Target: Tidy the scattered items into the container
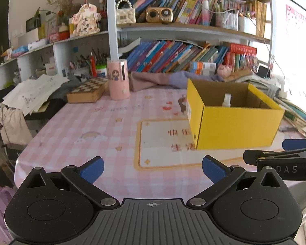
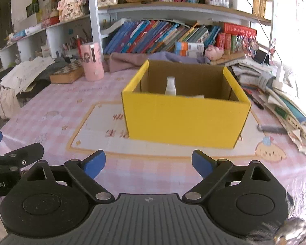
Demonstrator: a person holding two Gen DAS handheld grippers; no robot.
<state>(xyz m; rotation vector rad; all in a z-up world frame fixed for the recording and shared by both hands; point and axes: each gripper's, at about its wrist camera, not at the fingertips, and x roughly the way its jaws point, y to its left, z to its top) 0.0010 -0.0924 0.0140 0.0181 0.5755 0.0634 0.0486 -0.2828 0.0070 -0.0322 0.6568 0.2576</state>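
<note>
A yellow cardboard box (image 1: 236, 126) stands open on the pink checked tablecloth; it also shows in the right wrist view (image 2: 183, 120). A small white spray bottle (image 2: 170, 85) stands upright inside it, also visible in the left wrist view (image 1: 226, 100). A pale flat item (image 2: 196, 96) lies in the box beside the bottle. My left gripper (image 1: 153, 168) is open and empty, near the table's front edge, left of the box. My right gripper (image 2: 148, 164) is open and empty, in front of the box.
A pink cylinder holder (image 1: 118, 79) and a chessboard box (image 1: 85, 90) stand at the back left. Folded cloth (image 1: 153, 80) lies behind the box. Stacked papers and books (image 2: 285, 106) crowd the right side. A dark pen (image 2: 255, 100) lies near them. Bookshelves line the back.
</note>
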